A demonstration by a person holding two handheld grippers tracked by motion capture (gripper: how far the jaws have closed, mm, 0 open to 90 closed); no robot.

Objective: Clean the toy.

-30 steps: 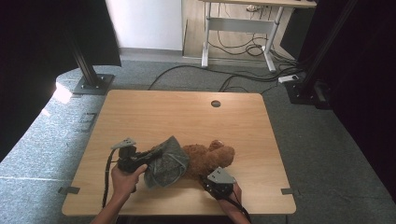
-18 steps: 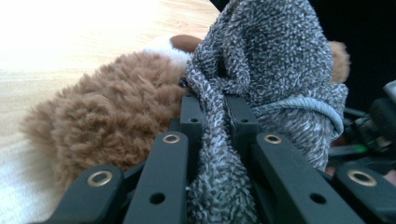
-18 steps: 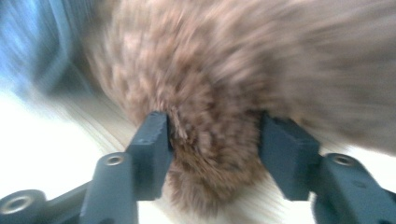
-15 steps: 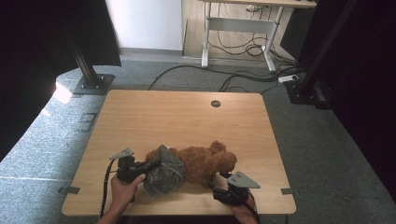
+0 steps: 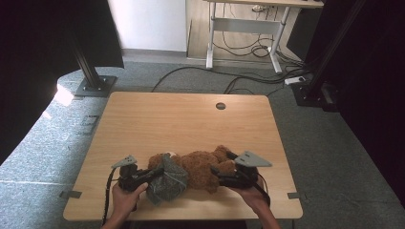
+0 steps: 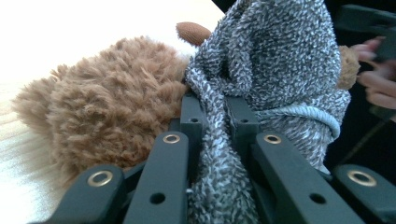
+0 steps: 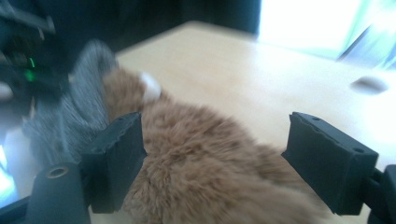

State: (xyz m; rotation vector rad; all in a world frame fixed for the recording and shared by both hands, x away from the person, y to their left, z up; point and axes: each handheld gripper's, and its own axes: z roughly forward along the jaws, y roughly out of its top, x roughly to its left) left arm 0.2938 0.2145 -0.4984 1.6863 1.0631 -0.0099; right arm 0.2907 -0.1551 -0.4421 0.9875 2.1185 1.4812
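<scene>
High view: a brown teddy bear is seen lying along the near edge of the desk, its long axis running left to right, directly between the two tools. A grey knitted garment is bunched over the bear's left end, and the left tool is clamped on a fold of it — in the left gripper view the grey knit is pinched tight between the jaws. The right tool is held at the bear's opposite end, jaws spread wide on either side of the fur without closing. The coming pull is judged to run along that axis. Light bare wood forms the surface; beyond it, grey carpet, cables and another table frame are seen.
</scene>
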